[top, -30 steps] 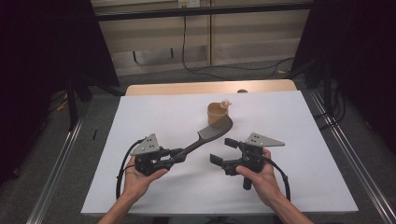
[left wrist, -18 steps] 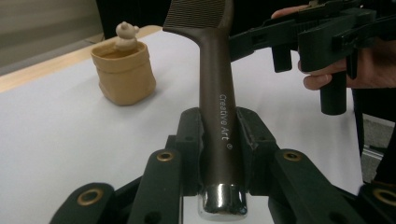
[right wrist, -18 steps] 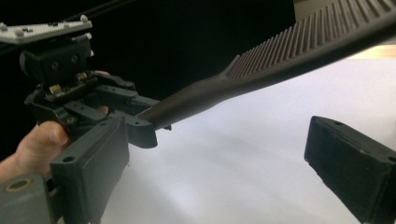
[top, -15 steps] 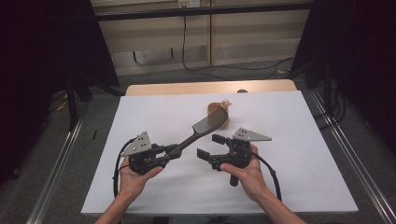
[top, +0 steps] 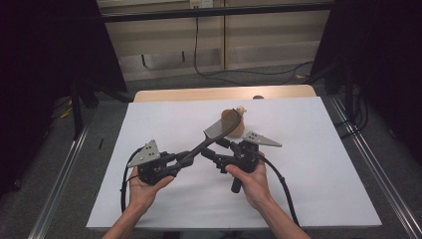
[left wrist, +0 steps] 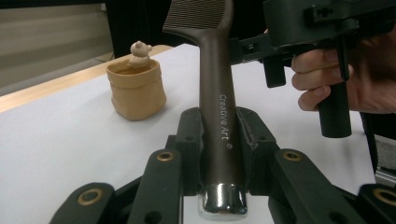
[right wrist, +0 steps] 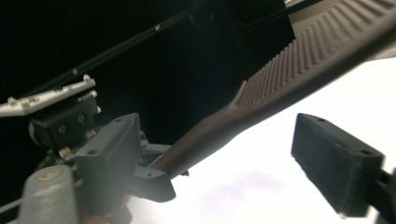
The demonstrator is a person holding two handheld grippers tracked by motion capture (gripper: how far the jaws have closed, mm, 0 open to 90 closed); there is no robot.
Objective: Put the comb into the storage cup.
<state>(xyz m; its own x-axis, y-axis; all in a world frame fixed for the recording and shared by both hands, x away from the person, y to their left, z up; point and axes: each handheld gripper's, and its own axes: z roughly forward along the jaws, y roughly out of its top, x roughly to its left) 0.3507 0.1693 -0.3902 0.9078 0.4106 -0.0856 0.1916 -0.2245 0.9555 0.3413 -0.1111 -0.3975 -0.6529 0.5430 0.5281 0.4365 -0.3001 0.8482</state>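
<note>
Clearly the step in hand is a handover of the dark brown plastic comb (top: 211,138) from one gripper toward the other. At the left of the high view, the left gripper (top: 175,162) is pinching the comb by the lower end of its handle; its own view shows the jaws pressed against both sides of the handle (left wrist: 219,135), with the chrome end cap just below the pads. The comb rises at a slant above the white desk (top: 308,169), clear of its surface, with its toothed head (top: 219,128) pointing up and away from the person. Beyond the head stands a small tan pouch-shaped pot with a little bear figure (top: 238,123) in it, apart from the comb. To the right, the right gripper (top: 215,149) has come in beside the upper handle; its jaws have just been closing, yet its own view shows them spread, one pad (right wrist: 338,163) well off the comb and the shaft passing between them untouched. I judge that the next move calls for centring the right gripper's jaws on the neck just under the teeth and closing them firmly before the left gripper lets go, or the comb may twist or drop.
</note>
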